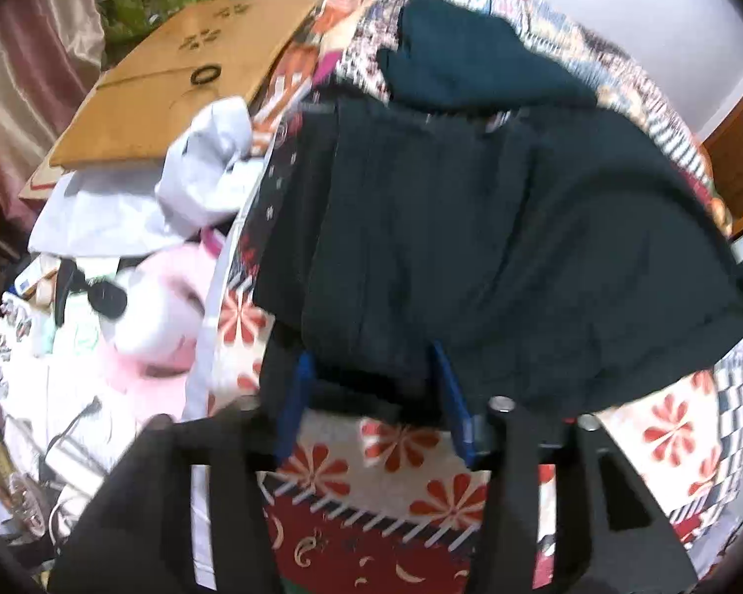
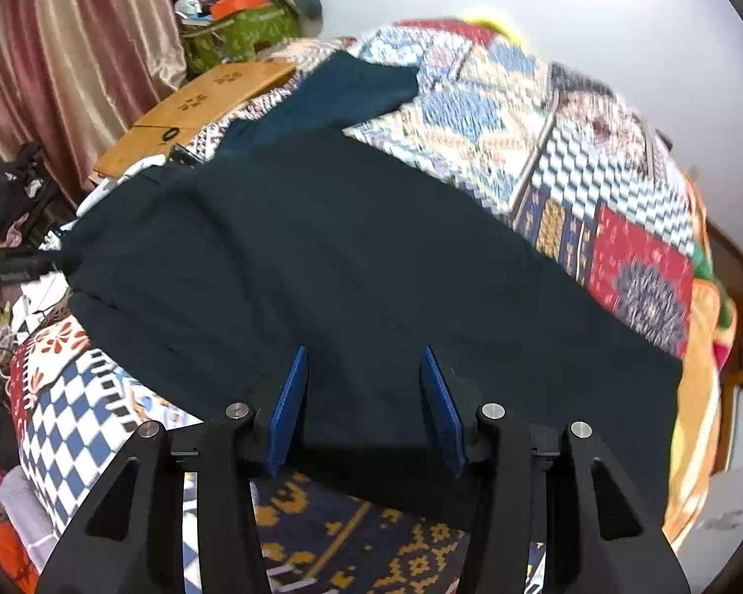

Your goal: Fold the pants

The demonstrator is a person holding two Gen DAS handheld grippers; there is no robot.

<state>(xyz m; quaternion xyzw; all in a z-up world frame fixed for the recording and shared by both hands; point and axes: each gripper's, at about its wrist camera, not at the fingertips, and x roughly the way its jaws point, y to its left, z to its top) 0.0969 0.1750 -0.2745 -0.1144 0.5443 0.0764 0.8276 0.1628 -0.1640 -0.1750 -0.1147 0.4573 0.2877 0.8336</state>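
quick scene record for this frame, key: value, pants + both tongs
garment: dark pants, spread across patchwork bedspread
fold state: partly folded, layers overlap in left wrist view
left tongs: open, fingers straddling the pants' near edge
right tongs: open, over the pants' near edge
clutter: wooden board, pink plush toy

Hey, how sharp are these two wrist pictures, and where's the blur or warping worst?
Left wrist view: motion blur smears the dark teal fabric pants and the patterned patchwork bedspread, while the left tongs stay sharper. Right wrist view: crisper at the right tongs, with the far quilt blurred. Both views show fisheye bending and dark corners.
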